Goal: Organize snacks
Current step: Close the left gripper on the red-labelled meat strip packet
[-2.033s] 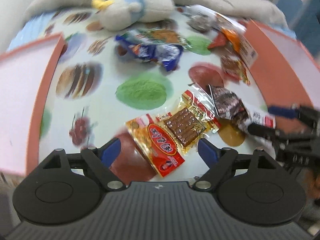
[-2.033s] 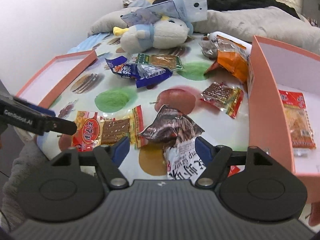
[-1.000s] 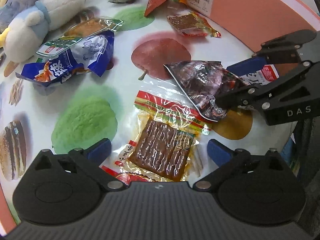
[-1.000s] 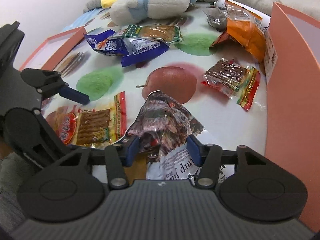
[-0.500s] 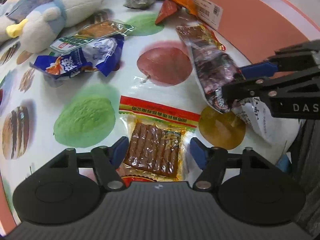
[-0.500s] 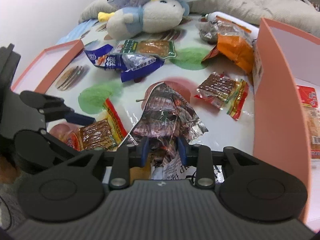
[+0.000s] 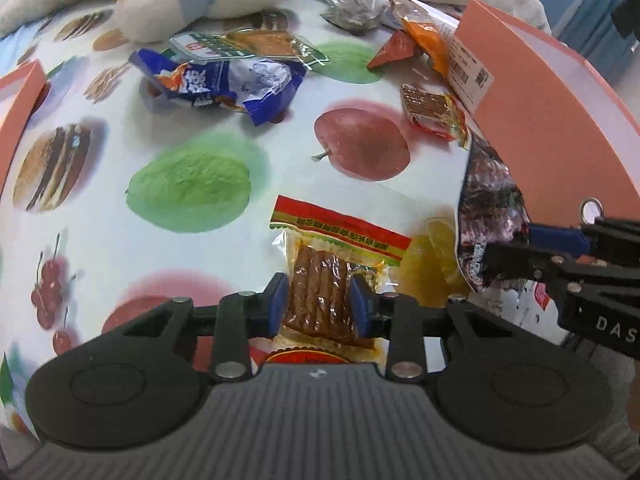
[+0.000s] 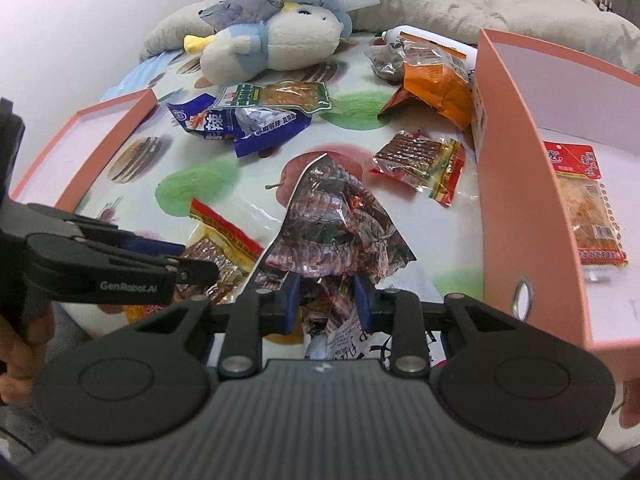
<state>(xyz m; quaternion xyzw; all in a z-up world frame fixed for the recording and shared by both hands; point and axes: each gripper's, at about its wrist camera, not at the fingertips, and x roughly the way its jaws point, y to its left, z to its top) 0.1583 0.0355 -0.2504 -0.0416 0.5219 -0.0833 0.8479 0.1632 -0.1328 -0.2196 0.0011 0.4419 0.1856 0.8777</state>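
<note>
Fruit-printed cloth [image 7: 192, 240] is covering the bed, with an orange box [image 8: 516, 208] standing at its right edge as the landmark. Far left of the box, a plush toy [image 8: 276, 40] is lying by a blue snack bag [image 8: 240, 128]. Just left of the box, the right gripper [image 8: 326, 294] is pinching a crumpled dark wrapper [image 8: 340, 216]. Further left, the left gripper [image 7: 320, 306] is closing its jaws, pads already pressing a clear packet of brown strips [image 7: 324, 280].
</note>
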